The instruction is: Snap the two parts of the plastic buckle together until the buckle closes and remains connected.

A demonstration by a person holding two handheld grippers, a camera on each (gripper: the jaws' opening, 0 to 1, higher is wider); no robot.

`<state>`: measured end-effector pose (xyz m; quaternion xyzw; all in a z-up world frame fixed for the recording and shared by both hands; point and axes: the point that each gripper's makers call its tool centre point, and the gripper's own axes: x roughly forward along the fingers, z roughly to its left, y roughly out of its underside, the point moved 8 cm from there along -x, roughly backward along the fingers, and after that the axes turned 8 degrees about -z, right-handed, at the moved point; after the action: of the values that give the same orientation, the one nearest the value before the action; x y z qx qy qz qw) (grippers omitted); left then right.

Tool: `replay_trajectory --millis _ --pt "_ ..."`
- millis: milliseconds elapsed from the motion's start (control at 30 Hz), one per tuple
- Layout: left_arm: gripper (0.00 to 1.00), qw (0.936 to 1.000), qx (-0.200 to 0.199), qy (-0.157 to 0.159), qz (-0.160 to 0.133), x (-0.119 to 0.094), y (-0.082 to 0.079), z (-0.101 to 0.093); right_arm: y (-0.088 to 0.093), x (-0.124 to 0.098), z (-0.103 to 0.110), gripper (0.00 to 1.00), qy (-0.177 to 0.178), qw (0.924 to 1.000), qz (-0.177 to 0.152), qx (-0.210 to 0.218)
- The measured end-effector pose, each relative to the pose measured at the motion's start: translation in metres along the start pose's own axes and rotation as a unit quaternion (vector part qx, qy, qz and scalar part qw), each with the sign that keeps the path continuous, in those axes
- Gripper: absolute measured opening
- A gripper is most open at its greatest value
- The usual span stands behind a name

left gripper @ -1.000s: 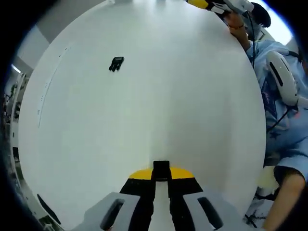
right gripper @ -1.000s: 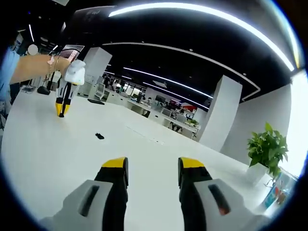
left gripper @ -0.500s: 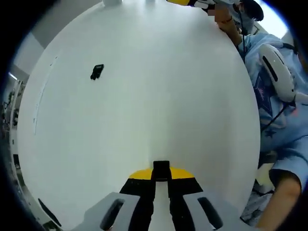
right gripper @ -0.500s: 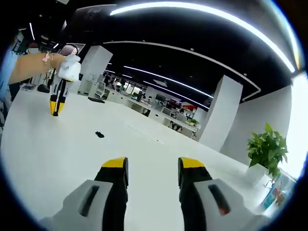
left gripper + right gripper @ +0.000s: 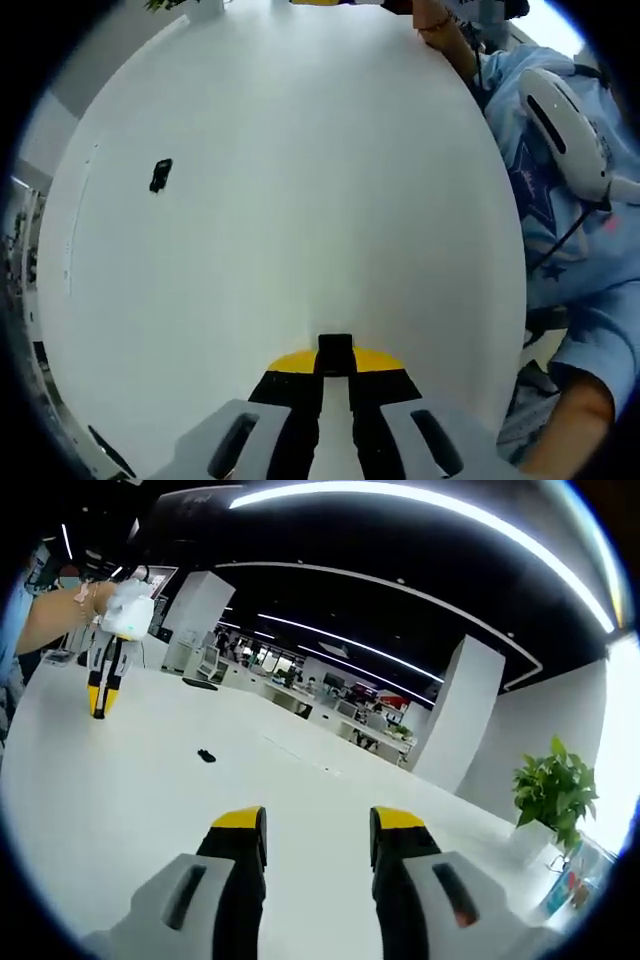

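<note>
One small black plastic buckle [image 5: 160, 175] is lying flat on the broad white table [image 5: 300, 200], and I am counting a single dark piece there; whether its two halves are joined is too small to tell. In the left gripper view it is sitting far off toward the upper left, well apart from the left gripper [image 5: 335, 375], whose two yellow-tipped black jaws are pressing together with nothing visible between them. In the right gripper view the same buckle [image 5: 206, 756] is resting on the table [image 5: 100, 800] ahead of and to the left of the right gripper [image 5: 318, 845]; that gripper's two yellow-capped jaws are standing apart with bare table showing in the gap, holding nothing. Also in the right gripper view, the left gripper [image 5: 98, 695] is hanging tip-down over the table at the far left, clear of the buckle, its jaws looking closed. One leafy green potted plant [image 5: 553, 785] is standing at the right edge; a person's pale blue sleeve [image 5: 560, 230] is showing along the right of the left gripper view.
</note>
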<state>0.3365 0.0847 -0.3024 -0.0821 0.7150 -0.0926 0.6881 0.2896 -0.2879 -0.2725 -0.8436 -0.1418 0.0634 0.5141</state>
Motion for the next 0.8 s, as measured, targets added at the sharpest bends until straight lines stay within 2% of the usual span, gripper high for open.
replay_trajectory --millis 300,633,800 --pt "0.08 0.9999 0.004 0.01 -0.005 0.001 0.0 -0.013 0.004 0.004 0.003 0.41 -0.006 0.9999 0.013 -0.009" --pt "0.08 0.9999 0.007 0.006 -0.007 0.003 0.001 -0.029 0.009 0.006 0.003 0.41 -0.01 0.9994 0.031 -0.015" --pt "0.08 0.9999 0.007 0.004 -0.008 0.003 0.0 -0.034 0.007 0.01 0.005 0.4 -0.024 0.9994 0.025 -0.01"
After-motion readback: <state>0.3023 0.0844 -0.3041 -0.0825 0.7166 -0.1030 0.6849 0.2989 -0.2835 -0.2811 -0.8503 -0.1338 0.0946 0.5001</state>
